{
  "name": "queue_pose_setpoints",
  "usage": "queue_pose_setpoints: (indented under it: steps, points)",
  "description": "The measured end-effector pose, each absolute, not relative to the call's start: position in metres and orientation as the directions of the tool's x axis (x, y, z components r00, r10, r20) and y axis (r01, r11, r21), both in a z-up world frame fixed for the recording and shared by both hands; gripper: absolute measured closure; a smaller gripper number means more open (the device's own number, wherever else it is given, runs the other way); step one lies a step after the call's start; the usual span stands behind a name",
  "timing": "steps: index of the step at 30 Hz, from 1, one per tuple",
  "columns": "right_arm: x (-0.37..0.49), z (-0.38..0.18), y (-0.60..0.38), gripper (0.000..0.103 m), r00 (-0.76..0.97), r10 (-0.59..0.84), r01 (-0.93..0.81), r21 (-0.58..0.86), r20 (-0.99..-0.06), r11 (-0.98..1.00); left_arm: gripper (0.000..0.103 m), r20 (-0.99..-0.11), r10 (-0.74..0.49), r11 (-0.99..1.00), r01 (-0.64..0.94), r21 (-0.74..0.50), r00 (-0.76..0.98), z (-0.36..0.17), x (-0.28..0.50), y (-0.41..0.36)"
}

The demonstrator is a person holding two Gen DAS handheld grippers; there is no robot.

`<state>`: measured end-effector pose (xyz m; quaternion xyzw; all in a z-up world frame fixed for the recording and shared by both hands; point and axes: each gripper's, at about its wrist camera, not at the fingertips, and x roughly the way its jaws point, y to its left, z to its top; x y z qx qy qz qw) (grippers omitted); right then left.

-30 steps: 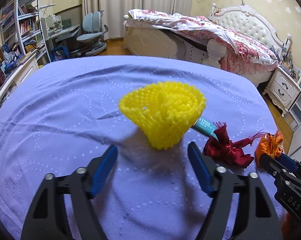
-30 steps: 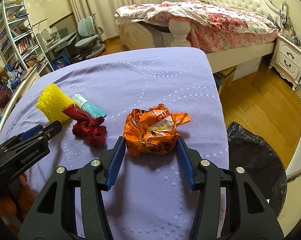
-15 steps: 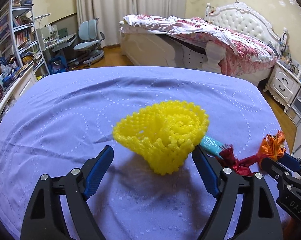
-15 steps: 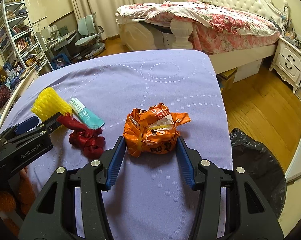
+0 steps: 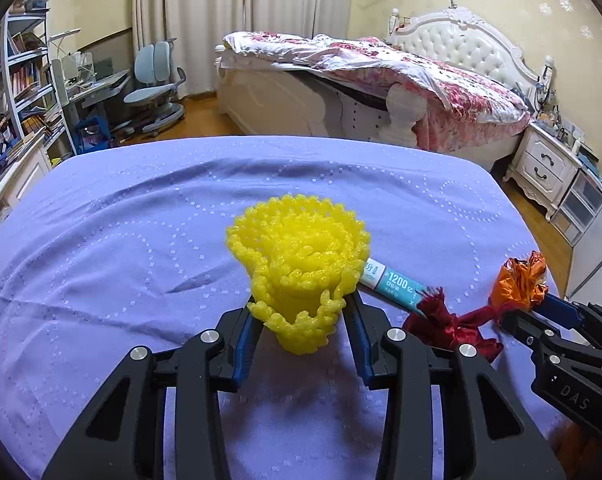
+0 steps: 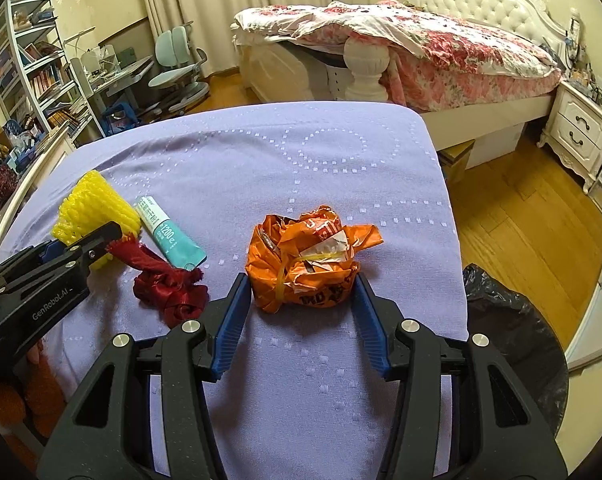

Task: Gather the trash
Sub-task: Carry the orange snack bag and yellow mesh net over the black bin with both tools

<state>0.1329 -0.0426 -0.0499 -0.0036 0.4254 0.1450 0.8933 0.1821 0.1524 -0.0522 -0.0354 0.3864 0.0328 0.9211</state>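
Left wrist view: low and close over the purple tablecloth (image 5: 141, 240), looking forward along its fingers at the yellow foam net (image 5: 301, 268), with the bed (image 5: 381, 80) beyond. Right wrist view: a little higher, same facing, close on the orange wrapper (image 6: 305, 260), floor and black trash bag (image 6: 509, 340) at right. Shared: net, teal tube (image 6: 169, 236), red mesh (image 6: 169, 288), wrapper, bed, desk chair (image 6: 177, 64).

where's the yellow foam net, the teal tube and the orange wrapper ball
yellow foam mesh net (image 5: 301, 256), left wrist view, its flared rim
teal and white tube (image 6: 169, 236), right wrist view, mid body
crumpled orange wrapper ball (image 6: 305, 264), right wrist view, front face
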Motion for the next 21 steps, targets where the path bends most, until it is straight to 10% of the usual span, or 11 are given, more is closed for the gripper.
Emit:
queue_pose_setpoints:
  steps: [21]
  points:
    - [0.067,-0.049,-0.053,0.053,0.593,0.258,-0.284,0.102,-0.763,0.953,0.063,-0.722,0.014,0.993,-0.094,-0.07,0.692,-0.05,0.108,0.145]
